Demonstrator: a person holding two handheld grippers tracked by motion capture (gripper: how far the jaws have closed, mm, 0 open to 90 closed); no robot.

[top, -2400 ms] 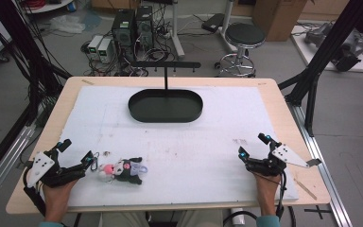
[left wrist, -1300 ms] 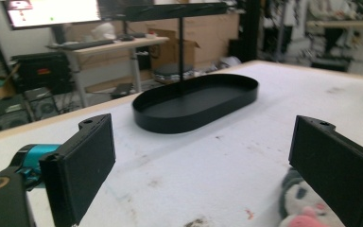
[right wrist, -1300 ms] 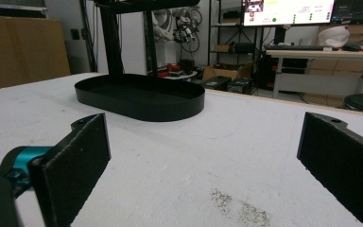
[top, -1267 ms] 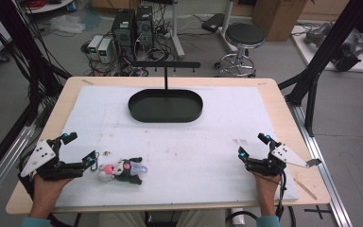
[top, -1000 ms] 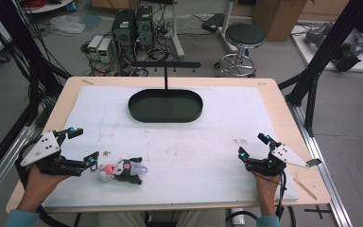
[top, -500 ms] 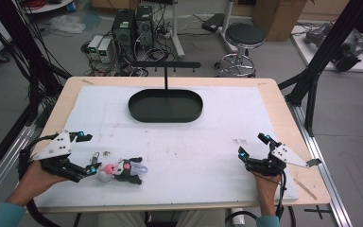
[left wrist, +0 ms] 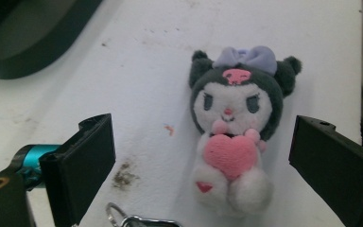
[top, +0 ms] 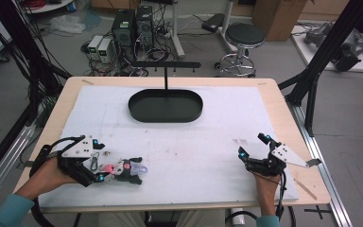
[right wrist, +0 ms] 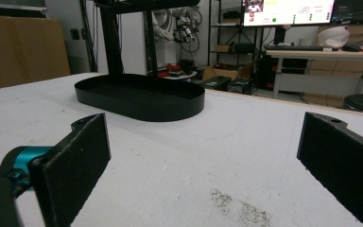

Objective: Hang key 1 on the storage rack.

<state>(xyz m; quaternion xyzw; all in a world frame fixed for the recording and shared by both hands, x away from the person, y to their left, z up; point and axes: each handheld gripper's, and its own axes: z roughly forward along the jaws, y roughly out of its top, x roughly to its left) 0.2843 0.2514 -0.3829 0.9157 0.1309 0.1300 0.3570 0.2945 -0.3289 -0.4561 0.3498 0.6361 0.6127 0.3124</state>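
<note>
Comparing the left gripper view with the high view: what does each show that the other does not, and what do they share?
Left gripper view alone: the plush toy's face, pink heart and lilac bow, a metal ring by its feet, and the open jaws of the left tongs on either side of it, not touching.
High view alone: the right tongs, open on the white mat, and the tray's upright hanger post.
Both: the toy, the mat, the black oval tray.

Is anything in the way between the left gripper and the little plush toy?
No, nothing visible blocks it. The left hand-held gripper has its jaws open on either side of the plush, which lies flat on the white mat. A metal ring sits near the jaws, beside the toy's feet, not between them.
</note>
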